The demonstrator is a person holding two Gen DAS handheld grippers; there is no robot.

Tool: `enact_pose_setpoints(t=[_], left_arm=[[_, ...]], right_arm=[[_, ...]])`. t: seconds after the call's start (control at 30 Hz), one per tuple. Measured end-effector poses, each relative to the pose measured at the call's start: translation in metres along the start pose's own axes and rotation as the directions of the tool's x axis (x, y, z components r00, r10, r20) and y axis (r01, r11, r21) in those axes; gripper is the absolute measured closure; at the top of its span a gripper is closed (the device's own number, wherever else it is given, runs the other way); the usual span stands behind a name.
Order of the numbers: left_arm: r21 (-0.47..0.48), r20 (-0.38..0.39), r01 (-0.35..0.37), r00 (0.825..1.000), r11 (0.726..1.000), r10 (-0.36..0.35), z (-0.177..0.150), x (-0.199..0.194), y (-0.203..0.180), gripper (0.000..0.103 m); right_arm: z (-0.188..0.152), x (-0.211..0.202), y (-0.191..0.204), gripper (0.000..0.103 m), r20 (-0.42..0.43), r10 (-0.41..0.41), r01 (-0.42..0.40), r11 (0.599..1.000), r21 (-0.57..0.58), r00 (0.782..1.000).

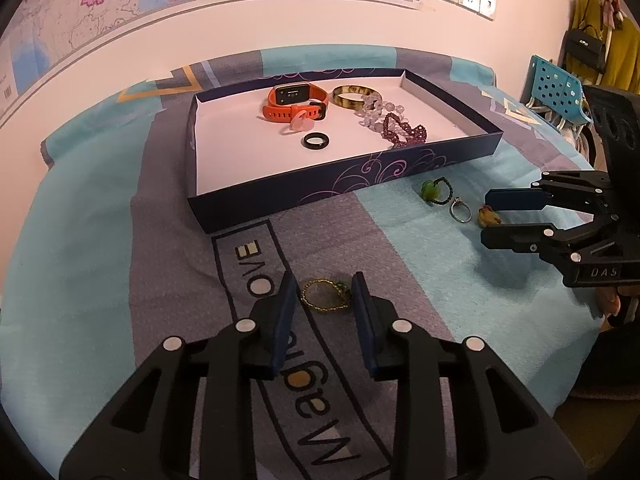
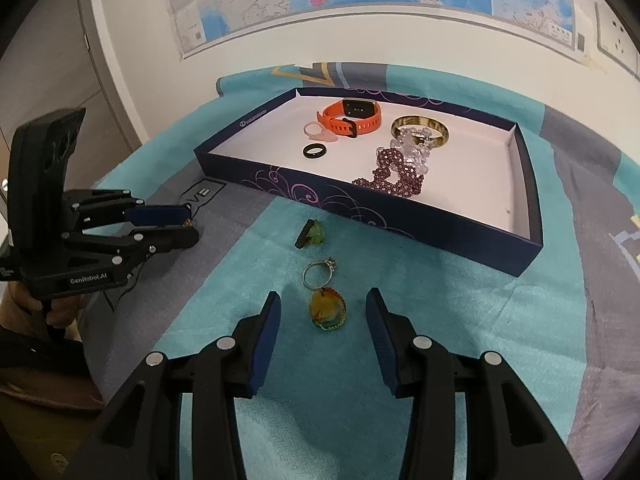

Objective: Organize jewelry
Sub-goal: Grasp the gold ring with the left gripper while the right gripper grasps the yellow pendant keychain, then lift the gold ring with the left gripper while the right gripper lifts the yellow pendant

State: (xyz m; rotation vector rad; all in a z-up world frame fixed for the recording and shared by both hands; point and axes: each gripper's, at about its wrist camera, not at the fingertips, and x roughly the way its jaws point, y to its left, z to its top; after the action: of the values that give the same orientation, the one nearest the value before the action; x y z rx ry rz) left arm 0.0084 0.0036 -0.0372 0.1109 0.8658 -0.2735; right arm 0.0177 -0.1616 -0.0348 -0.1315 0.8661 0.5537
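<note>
On the patterned bedspread (image 1: 100,240), in front of the dark blue box lid (image 1: 340,188) that serves as our tray, we are midway through gathering the loose pieces. The tray already holds an orange watch (image 1: 294,104), a striped bangle (image 1: 352,96), a clear bead bracelet (image 1: 376,110), a maroon bead bracelet (image 1: 404,130), a pink ring (image 1: 298,122) and a black ring (image 1: 316,141). Four pieces remain outside it. Our left gripper (image 1: 325,300) points steeply down at a gold braided ring (image 1: 324,295); its blue pads stand either side of the ring, narrowly apart, and we cannot tell whether they press on it yet or only bracket it. Our right gripper (image 2: 322,312) tilts down likewise, jaws apart and empty around an amber pendant (image 2: 328,310), which lies on the cloth clear of both pads. Just beyond it lie a silver ring (image 2: 318,274) and a green-stoned ring (image 2: 310,234), near the tray's front wall. We judge the step in hand to be the pick on both sides. The next move calls for the left to confirm its pinch and lift gently, since a thin ring can slip flat against cloth, and for the right to close on the pendant before carrying it over the wall.
</note>
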Motion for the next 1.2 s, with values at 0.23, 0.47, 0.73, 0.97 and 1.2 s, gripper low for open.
enact_pose_setpoints(t=[0.23, 0.47, 0.73, 0.97, 1.2], left_arm=[[-0.001, 0.001, -0.004, 1.0, 1.0, 0.004, -0.001, 0.0, -0.002, 0.081], [-0.01, 0.004, 0.005, 1.0, 1.0, -0.005, -0.001, -0.001, -0.004, 0.082], [-0.033, 0.027, 0.033, 0.999, 0.999, -0.032, 0.001, -0.006, -0.003, 0.082], [-0.044, 0.063, 0.049, 0.997, 0.998, -0.046, 0.006, -0.016, -0.003, 0.082], [-0.049, 0.085, 0.063, 0.995, 0.997, -0.059, 0.011, -0.019, -0.005, 0.082]], right_arm=[[-0.001, -0.001, -0.004, 0.083, 0.0, -0.022, 0.022, 1.0, 0.003, 1.0], [-0.002, -0.002, -0.005, 0.087, 0.006, -0.009, 0.009, 1.0, 0.022, 1.0], [-0.001, -0.01, -0.01, 0.087, 0.033, 0.008, -0.01, 0.998, 0.055, 0.999], [0.002, -0.015, -0.013, 0.087, 0.052, 0.01, -0.014, 0.997, 0.072, 0.999], [0.005, -0.019, -0.015, 0.087, 0.069, 0.015, -0.02, 0.997, 0.078, 0.998]])
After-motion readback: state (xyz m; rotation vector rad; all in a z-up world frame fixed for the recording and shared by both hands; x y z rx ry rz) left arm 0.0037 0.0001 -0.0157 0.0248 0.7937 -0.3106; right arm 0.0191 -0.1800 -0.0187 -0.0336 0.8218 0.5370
